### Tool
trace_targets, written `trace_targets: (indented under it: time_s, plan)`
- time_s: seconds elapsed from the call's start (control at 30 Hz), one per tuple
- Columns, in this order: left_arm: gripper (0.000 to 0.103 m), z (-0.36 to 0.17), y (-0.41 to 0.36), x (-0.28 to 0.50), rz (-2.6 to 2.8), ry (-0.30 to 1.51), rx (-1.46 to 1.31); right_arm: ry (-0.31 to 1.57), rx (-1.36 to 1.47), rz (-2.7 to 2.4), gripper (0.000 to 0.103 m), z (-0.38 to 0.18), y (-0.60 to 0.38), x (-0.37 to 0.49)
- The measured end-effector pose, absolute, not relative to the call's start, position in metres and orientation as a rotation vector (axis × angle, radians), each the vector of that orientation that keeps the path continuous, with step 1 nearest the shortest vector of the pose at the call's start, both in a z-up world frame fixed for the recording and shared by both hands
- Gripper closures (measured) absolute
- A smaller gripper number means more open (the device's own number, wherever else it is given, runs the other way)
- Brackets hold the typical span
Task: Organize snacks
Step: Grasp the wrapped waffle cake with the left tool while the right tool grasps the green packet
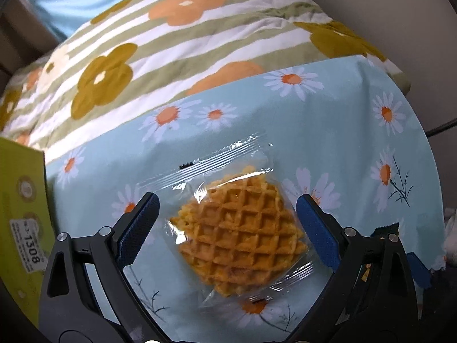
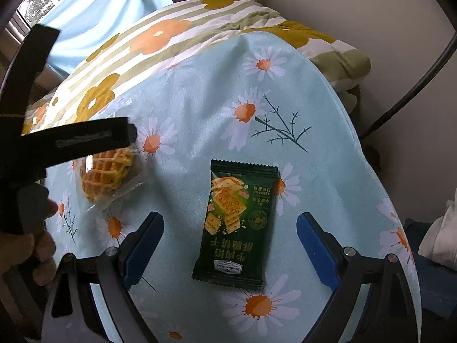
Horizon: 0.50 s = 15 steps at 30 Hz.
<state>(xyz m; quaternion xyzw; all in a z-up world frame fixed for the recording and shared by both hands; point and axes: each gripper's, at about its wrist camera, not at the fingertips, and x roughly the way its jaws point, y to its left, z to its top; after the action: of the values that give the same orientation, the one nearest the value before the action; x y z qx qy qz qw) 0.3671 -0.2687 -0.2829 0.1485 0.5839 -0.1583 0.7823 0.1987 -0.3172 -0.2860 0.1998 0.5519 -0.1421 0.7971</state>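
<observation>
A golden waffle in a clear wrapper [image 1: 240, 237] lies on the light blue daisy tablecloth [image 1: 342, 131]. My left gripper [image 1: 227, 203] is open, its blue-padded fingers on either side of the waffle, just above it. A dark green cracker packet [image 2: 238, 225] lies flat on the same cloth [image 2: 200, 85]. My right gripper [image 2: 230, 223] is open, its fingers apart on both sides of the packet. The waffle also shows in the right wrist view [image 2: 107, 173], partly hidden by the left gripper's black body [image 2: 71, 140].
A green cardboard box [image 1: 21, 217] stands at the table's left edge. A striped flowered quilt [image 1: 171, 37] lies behind the table. The cloth drops off at the right edge, beside a black cable [image 2: 411, 85] and white fabric [image 2: 440, 240].
</observation>
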Motion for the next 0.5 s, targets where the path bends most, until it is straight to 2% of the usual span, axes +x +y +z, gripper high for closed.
trace_targets:
  time_s: [0.5]
  plan:
    - [0.005,-0.3,-0.232,0.363,-0.317,1.29,0.266,1.184,0.42,-0.326,0.01,-0.291,-0.314,0.193]
